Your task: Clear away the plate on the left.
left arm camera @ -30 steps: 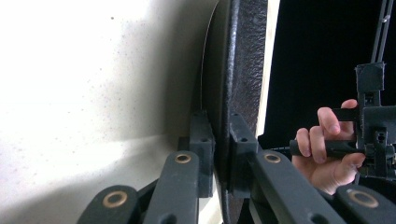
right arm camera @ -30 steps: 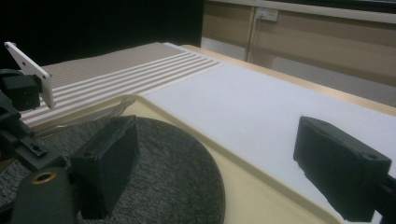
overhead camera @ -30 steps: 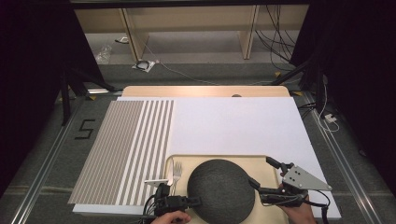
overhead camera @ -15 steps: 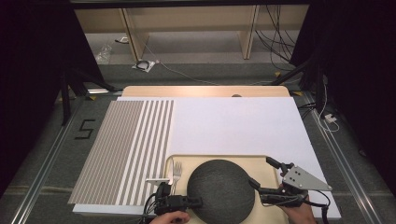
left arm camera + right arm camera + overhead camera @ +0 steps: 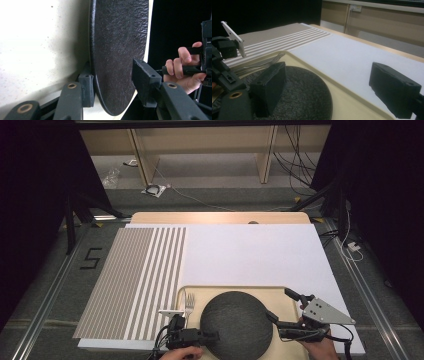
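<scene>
High view: one dark plate lies on one cream tray at the near edge of the table, with the forks just beside it on the tray's left. The left gripper is at the plate's left rim, the right gripper at its right rim.

Left gripper view: the jaws have just been opening; the plate's rim sits between them, one pad close under it, the other standing off, so the grip is released. If the hand pulls away crooked, a pad may catch the rim and drag the plate.

Right gripper view: the jaws stand wide, grasping nothing, one above the plate. At least two forks lie overlapping; a nudged plate may knock them.
</scene>
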